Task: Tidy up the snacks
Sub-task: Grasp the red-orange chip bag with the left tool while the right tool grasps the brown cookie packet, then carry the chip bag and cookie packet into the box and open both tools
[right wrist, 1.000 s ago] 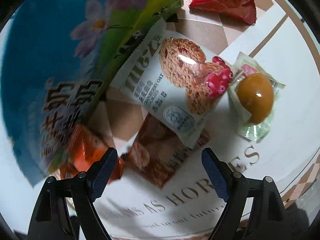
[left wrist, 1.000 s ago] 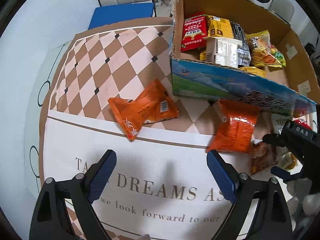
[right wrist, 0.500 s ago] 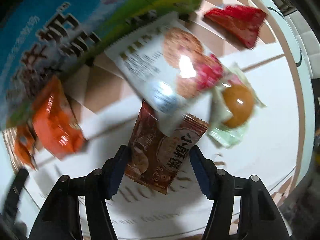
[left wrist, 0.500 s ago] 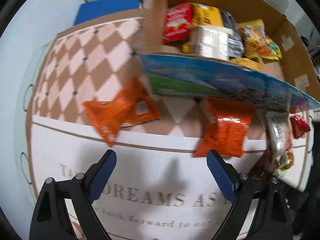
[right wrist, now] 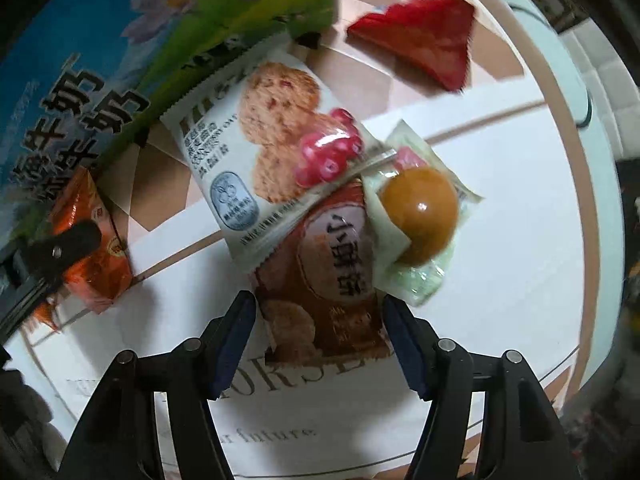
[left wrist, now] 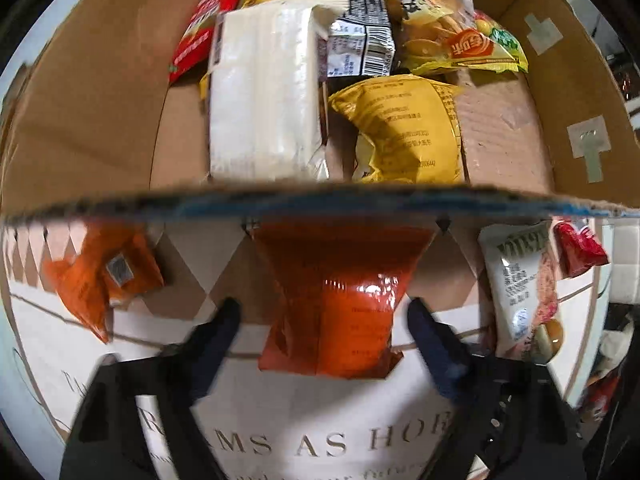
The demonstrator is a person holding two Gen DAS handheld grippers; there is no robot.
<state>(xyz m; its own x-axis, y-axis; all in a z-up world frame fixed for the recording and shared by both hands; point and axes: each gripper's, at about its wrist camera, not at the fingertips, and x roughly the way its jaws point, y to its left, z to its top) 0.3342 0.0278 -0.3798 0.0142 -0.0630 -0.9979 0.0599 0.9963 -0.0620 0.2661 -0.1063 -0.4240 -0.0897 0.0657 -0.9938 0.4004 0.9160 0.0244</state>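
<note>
- Left gripper: jaws open around orange packet, not clamped, box at 12 o'clock.
- Right gripper: jaws open beside brown biscuit packet on bench.

Dim, motion-blurred fisheye views; glare on glossy wrappers.

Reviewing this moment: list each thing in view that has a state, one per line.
left gripper: open, straddling the packet
orange packet: flat on the table, ungripped
right gripper: open, fingers flanking the packet
brown cookie packet: on the table, partly under the white one
cardboard box: open, holding snacks
</note>
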